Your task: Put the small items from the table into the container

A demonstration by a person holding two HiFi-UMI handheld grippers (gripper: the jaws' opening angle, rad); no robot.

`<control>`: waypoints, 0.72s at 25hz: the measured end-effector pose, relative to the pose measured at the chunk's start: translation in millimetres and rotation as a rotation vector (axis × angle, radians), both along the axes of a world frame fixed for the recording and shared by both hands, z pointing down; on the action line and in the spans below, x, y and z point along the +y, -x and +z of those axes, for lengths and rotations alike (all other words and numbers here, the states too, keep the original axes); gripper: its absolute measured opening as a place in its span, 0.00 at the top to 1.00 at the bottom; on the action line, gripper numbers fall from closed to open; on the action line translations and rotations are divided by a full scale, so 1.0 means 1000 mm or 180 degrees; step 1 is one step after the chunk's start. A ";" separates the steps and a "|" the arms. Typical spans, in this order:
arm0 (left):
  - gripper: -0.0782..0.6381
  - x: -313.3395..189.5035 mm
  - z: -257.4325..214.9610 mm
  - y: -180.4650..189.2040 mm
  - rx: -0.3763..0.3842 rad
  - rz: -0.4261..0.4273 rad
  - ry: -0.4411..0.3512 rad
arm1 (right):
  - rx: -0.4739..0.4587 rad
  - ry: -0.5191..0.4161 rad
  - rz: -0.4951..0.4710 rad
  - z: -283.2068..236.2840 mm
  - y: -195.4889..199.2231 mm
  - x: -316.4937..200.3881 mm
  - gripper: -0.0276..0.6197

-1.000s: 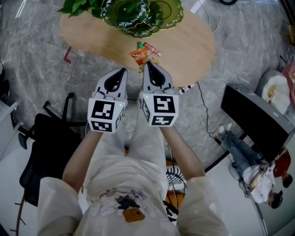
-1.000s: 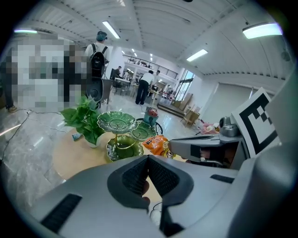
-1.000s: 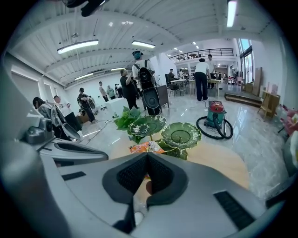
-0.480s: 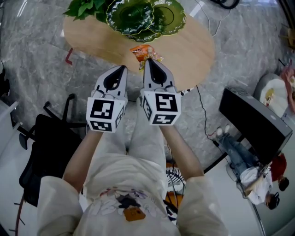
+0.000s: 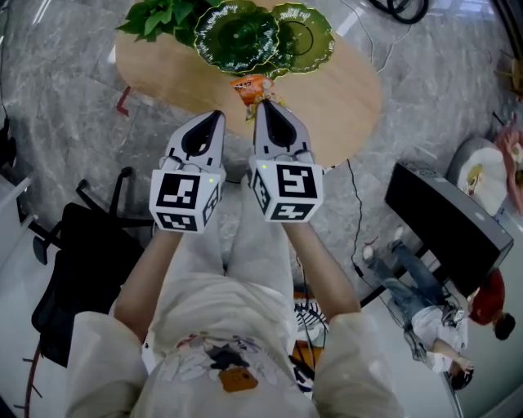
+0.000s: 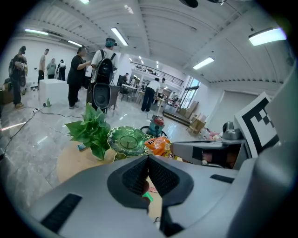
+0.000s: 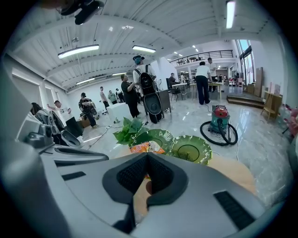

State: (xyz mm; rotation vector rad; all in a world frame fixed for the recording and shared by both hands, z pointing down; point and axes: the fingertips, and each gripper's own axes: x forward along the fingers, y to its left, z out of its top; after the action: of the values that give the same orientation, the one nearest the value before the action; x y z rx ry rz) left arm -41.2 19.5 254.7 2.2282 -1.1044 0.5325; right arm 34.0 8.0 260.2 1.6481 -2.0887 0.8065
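I advance the left gripper (image 5: 216, 116) and right gripper (image 5: 263, 104) closer to the desk (image 5: 343, 90) and its green dishes (image 5: 245, 37).

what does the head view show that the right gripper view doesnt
Only the head view: the black chair and the wearer's pale shirt. Only the right gripper view: the ceiling strip lights and the tall black loudspeaker. Both: the round wooden table, two green leaf-shaped glass dishes, the orange snack packet and the leafy green plant.

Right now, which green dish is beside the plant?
The darker dish, left in the head view; the lighter dish sits beyond it from the plant.
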 end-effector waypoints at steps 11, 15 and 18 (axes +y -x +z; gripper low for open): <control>0.90 -0.028 0.002 0.007 0.0005 -0.0076 -0.0002 | -0.0021 -0.0044 -0.0023 0.000 0.005 -0.033 0.95; 0.90 -0.037 0.005 0.008 -0.0001 -0.0098 -0.0002 | -0.0047 -0.0065 -0.0015 0.000 0.006 -0.043 0.95; 0.90 -0.045 0.005 0.009 0.0001 -0.0111 -0.0028 | -0.0051 -0.0074 -0.0004 0.001 0.005 -0.050 0.95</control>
State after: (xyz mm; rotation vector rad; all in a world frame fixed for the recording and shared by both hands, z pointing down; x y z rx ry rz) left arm -49.7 -25.2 259.9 2.2122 -1.1454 0.5135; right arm 29.0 -42.0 261.5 1.6576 -2.1174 0.8006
